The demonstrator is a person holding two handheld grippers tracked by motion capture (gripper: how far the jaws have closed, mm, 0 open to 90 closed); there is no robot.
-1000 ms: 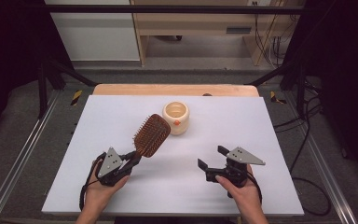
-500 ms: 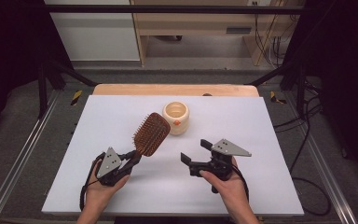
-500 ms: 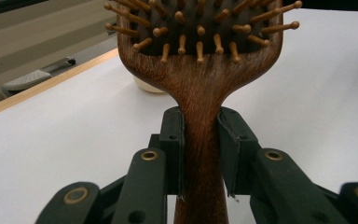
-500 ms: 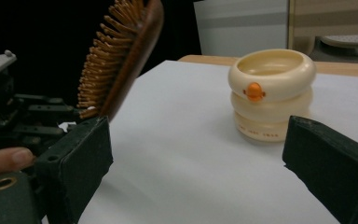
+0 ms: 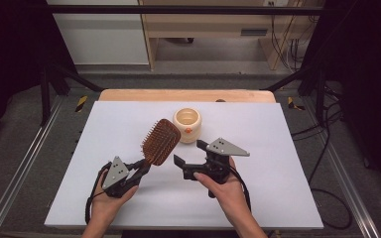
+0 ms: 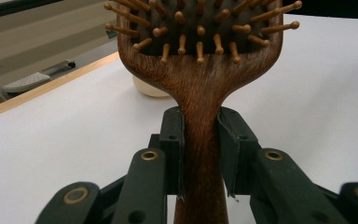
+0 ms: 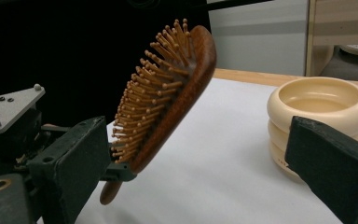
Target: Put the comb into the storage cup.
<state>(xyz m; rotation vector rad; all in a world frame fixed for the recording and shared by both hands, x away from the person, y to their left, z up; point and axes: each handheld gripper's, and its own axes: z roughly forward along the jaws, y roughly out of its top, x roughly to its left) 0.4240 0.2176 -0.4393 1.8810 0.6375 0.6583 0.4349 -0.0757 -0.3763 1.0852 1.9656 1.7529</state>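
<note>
Currently: left gripper point(image 5: 140, 170) pinches brush point(image 5: 159, 141) handle; right gripper point(image 5: 184, 167), jaws spread, beside the head. Next, judged: right closes on the head, squarely.

Claw point(image 6: 200, 154) tight around hairbrush point(image 6: 200, 88) handle

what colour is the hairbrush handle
Dark reddish-brown wood with visible grain on the hairbrush; it shows best in the left gripper view.

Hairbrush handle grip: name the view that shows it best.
The left gripper view: both pads of the left claw press the hairbrush handle. The high view shows it small; the right gripper view shows mostly bristles, side-on.
</note>
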